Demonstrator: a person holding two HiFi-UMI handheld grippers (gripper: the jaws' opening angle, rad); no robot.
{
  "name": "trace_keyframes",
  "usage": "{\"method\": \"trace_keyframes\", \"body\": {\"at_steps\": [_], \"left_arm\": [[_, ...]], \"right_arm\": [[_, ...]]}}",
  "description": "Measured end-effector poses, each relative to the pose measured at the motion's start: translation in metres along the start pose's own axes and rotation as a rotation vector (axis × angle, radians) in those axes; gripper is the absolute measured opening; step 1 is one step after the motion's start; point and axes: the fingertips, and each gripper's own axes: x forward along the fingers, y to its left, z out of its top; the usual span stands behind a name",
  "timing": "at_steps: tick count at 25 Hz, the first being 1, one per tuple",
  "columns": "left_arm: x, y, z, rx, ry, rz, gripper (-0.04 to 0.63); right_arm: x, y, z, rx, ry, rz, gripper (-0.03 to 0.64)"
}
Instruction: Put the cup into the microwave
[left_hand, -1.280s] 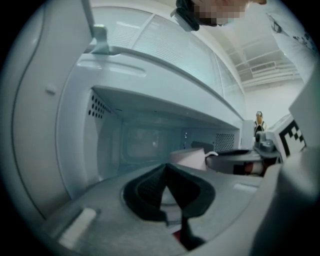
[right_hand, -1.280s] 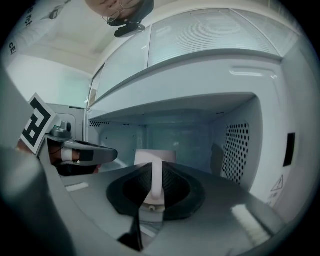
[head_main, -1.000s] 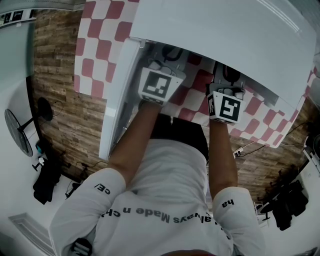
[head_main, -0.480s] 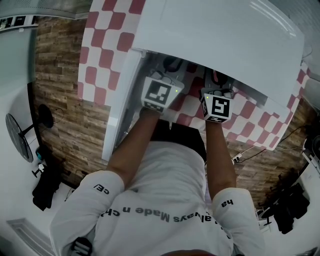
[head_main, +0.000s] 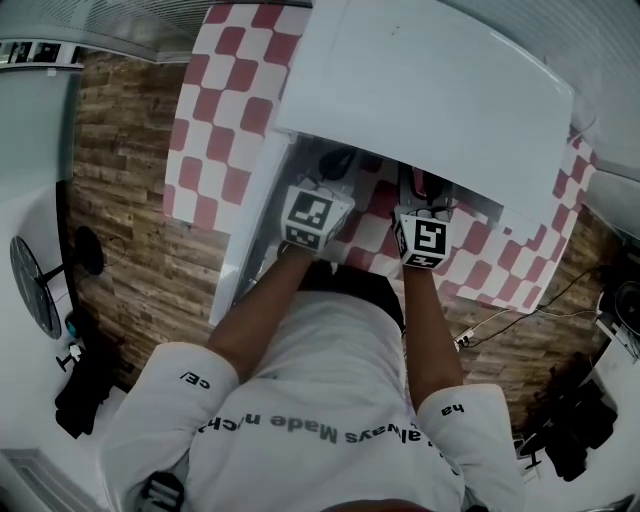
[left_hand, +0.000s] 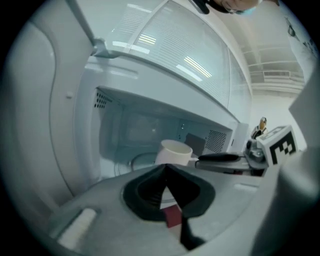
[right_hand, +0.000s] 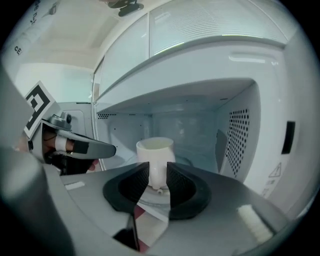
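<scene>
A white cup (right_hand: 156, 150) hangs by its handle between the jaws of my right gripper (right_hand: 158, 180), at the mouth of the open white microwave (right_hand: 235, 75). The left gripper view shows the same cup (left_hand: 175, 150) just ahead, over the glass turntable (left_hand: 139, 161). My left gripper (left_hand: 165, 172) is shut with nothing in it, left of the cup. From the head view, both marker cubes sit at the microwave's opening, left gripper (head_main: 312, 218) and right gripper (head_main: 424, 238); their jaws are hidden under the microwave's top (head_main: 430, 90).
The microwave door (head_main: 250, 230) stands swung open on the left. A red-and-white checked cloth (head_main: 215, 120) covers the table. A perforated wall (right_hand: 240, 135) bounds the cavity on the right. Below lie wooden flooring (head_main: 120, 200), a fan (head_main: 30, 285) and cables (head_main: 500, 315).
Both grippers have moved forward toward the microwave opening and drawn closer together. The right one carries the cup along.
</scene>
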Motion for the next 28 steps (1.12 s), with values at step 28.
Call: {"method": "trace_keyframes", "body": {"at_steps": [28], "left_arm": [[-0.111, -0.080, 0.133, 0.037, -0.098, -0.136, 0.003]], "right_arm": [[-0.147, 0.031, 0.176, 0.003, -0.096, 0.135, 0.055]]}}
